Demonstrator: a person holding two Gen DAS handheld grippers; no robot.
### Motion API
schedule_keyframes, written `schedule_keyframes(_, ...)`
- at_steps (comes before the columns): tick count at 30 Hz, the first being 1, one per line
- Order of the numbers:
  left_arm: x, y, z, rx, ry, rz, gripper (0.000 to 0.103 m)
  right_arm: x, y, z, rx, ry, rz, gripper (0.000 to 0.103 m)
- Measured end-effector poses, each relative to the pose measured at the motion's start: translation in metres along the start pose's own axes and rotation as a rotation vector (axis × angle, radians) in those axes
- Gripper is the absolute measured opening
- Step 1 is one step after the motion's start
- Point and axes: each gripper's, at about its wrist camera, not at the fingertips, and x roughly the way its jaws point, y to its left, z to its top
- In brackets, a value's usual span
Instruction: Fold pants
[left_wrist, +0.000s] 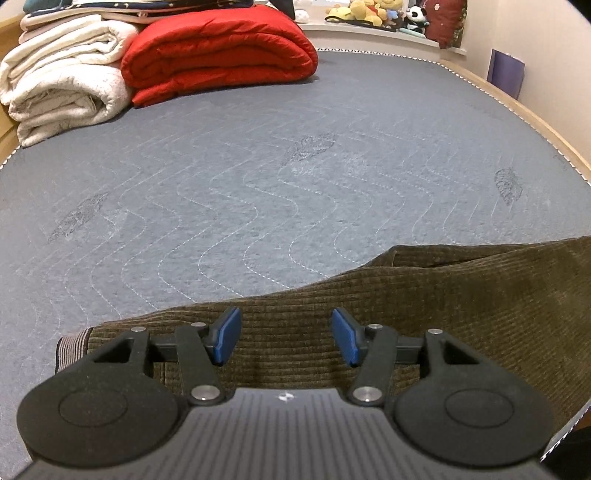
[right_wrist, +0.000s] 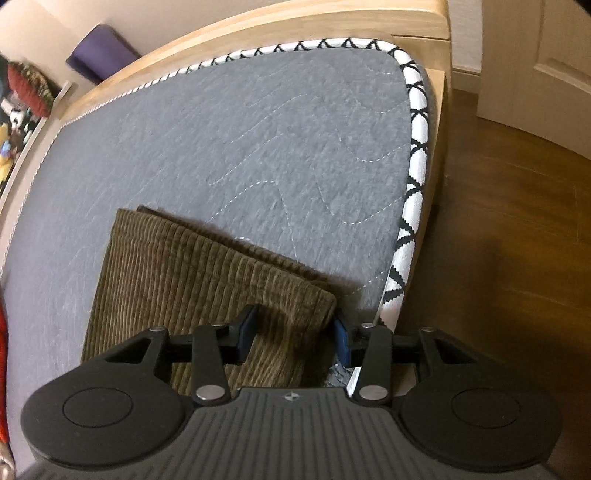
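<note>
A grey quilted mattress (left_wrist: 258, 184) in a wooden bed frame (right_wrist: 258, 29) carries folded red (left_wrist: 218, 55) and white blankets (left_wrist: 62, 74) at its far edge. The brown corduroy pants (left_wrist: 406, 306) lie along the near edge. The left gripper (left_wrist: 286, 338) hovers over them, fingers spread, while the right gripper (right_wrist: 295, 339), also spread, straddles the pants' corner by the mattress corner.

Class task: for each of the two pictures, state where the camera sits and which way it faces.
Left wrist: sits behind the open left gripper, facing across the mattress toward the red quilt; only the gripper shows.
Right wrist: sits behind the open right gripper, facing the mattress corner and floor.
Shared: the olive corduroy pants.
</note>
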Motion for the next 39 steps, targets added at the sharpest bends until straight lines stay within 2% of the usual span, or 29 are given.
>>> schedule_keyframes(2,0.000,0.001,0.000,-0.007,0.001,-0.002,0.060,0.000,0.000,0.000,0.023,-0.014,0.001,0.042)
schedule_keyframes(3,0.000,0.001,0.000,-0.008,0.001,-0.004,0.060,0.000,0.002,0.000,0.017,-0.021,-0.001,0.031)
schedule_keyframes(5,-0.001,0.001,-0.001,-0.005,0.003,-0.005,0.060,-0.002,0.007,-0.001,-0.013,-0.035,0.003,0.024)
schedule_keyframes(7,-0.003,0.001,-0.002,-0.006,0.001,-0.003,0.060,-0.010,0.013,-0.002,-0.026,-0.065,0.018,0.022)
schedule_keyframes(10,-0.006,0.005,-0.003,-0.023,-0.004,-0.005,0.060,-0.039,0.028,-0.010,-0.046,-0.154,0.084,0.021)
schedule_keyframes(13,-0.012,0.009,-0.006,-0.042,-0.007,-0.005,0.060,-0.087,0.073,-0.035,-0.247,-0.302,0.174,0.020)
schedule_keyframes(16,-0.017,0.011,-0.011,-0.035,-0.007,-0.002,0.060,-0.142,0.138,-0.101,-0.590,-0.473,0.318,0.020)
schedule_keyframes(18,-0.020,0.013,-0.016,-0.030,-0.003,0.003,0.060,-0.166,0.173,-0.159,-0.773,-0.500,0.462,0.020)
schedule_keyframes(21,-0.021,0.019,-0.022,-0.034,0.009,0.019,0.060,-0.175,0.213,-0.253,-1.001,-0.421,0.628,0.020)
schedule_keyframes(22,-0.021,0.021,-0.024,-0.038,0.014,0.022,0.060,-0.172,0.222,-0.284,-1.077,-0.367,0.662,0.020)
schedule_keyframes(23,-0.021,0.023,-0.025,-0.040,0.021,0.024,0.060,-0.164,0.231,-0.318,-1.159,-0.274,0.691,0.020)
schedule_keyframes(25,-0.020,0.026,-0.028,-0.039,0.035,0.021,0.061,-0.141,0.242,-0.375,-1.314,-0.088,0.684,0.022)
schedule_keyframes(27,-0.019,0.027,-0.030,-0.036,0.053,0.011,0.062,-0.114,0.243,-0.430,-1.499,0.105,0.619,0.027)
schedule_keyframes(29,-0.017,0.026,-0.033,-0.031,0.071,-0.002,0.063,-0.097,0.233,-0.467,-1.654,0.241,0.574,0.030)
schedule_keyframes(31,-0.015,0.022,-0.035,-0.028,0.090,-0.032,0.064,-0.107,0.223,-0.478,-1.717,0.162,0.588,0.038)
schedule_keyframes(34,-0.015,0.018,-0.036,-0.031,0.097,-0.087,0.064,-0.127,0.223,-0.460,-1.648,0.192,0.721,0.043)
schedule_keyframes(35,-0.016,0.016,-0.035,-0.023,0.095,-0.096,0.064,-0.131,0.226,-0.456,-1.623,0.184,0.739,0.048)
schedule_keyframes(36,-0.015,0.013,-0.034,-0.014,0.093,-0.098,0.064,-0.132,0.226,-0.452,-1.606,0.164,0.738,0.051)
schedule_keyframes(39,-0.012,0.007,-0.033,-0.001,0.096,-0.100,0.064,-0.124,0.228,-0.447,-1.620,0.132,0.687,0.052)
